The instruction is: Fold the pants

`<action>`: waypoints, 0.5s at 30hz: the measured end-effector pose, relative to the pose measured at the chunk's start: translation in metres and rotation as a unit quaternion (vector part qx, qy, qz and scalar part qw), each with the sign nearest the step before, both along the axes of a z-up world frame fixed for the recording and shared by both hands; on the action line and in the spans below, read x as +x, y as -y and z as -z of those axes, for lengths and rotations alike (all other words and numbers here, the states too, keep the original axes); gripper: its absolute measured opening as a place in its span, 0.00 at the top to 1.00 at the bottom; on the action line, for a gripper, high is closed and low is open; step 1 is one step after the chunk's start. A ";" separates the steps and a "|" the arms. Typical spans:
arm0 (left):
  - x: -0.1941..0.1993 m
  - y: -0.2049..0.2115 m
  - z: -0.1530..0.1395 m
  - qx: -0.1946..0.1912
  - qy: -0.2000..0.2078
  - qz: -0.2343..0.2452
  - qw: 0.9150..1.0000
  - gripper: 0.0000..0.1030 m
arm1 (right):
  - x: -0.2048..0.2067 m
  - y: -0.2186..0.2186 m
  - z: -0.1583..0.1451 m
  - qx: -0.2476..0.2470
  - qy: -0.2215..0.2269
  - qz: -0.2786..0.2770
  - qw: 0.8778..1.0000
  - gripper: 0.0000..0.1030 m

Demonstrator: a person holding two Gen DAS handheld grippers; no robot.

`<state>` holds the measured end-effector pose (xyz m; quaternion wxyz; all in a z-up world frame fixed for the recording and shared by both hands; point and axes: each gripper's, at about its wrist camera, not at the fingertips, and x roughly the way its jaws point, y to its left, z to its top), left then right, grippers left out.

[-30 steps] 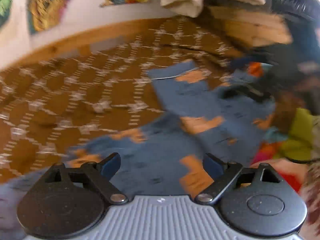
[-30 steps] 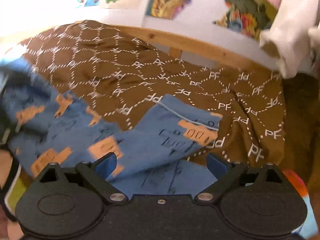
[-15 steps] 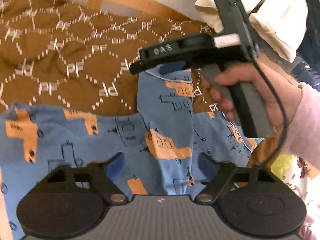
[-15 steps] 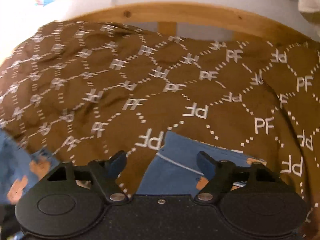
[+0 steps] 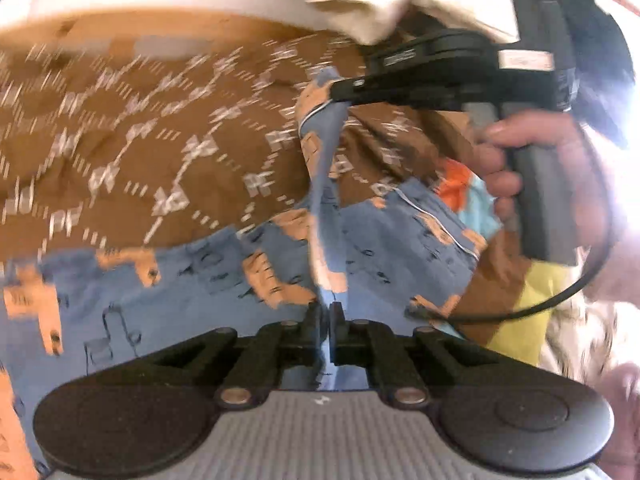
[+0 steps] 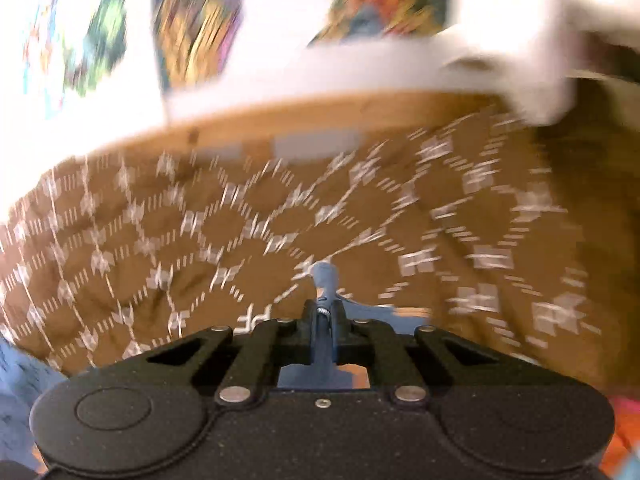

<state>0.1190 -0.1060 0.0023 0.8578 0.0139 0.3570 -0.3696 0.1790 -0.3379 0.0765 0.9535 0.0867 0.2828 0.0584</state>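
Note:
The blue pants [image 5: 192, 280] with orange patches lie on a brown patterned bedspread [image 5: 140, 152]. My left gripper [image 5: 328, 312] is shut on a fold of the pants near the crotch. My right gripper [image 6: 325, 314] is shut on the cuff of one leg [image 6: 326, 276]. In the left wrist view the right gripper [image 5: 340, 90] holds that leg lifted, stretched taut toward me. The other leg [image 5: 420, 240] lies flat to the right.
A wooden bed frame [image 6: 320, 120] runs along the far edge below a white wall with colourful pictures [image 6: 208, 20]. A cream cloth [image 5: 368, 4] hangs at the back right. Yellow and orange fabrics [image 5: 532, 300] lie at the right.
Both grippers have closed on the pants. The right one has lifted the leg cuff off the bedspread; the left one has pinched the fabric near the crotch.

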 end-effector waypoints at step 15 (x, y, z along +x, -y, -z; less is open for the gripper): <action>-0.007 0.056 -0.037 0.146 0.084 0.182 0.969 0.45 | -0.151 0.083 0.062 0.082 -0.051 0.182 0.979 0.72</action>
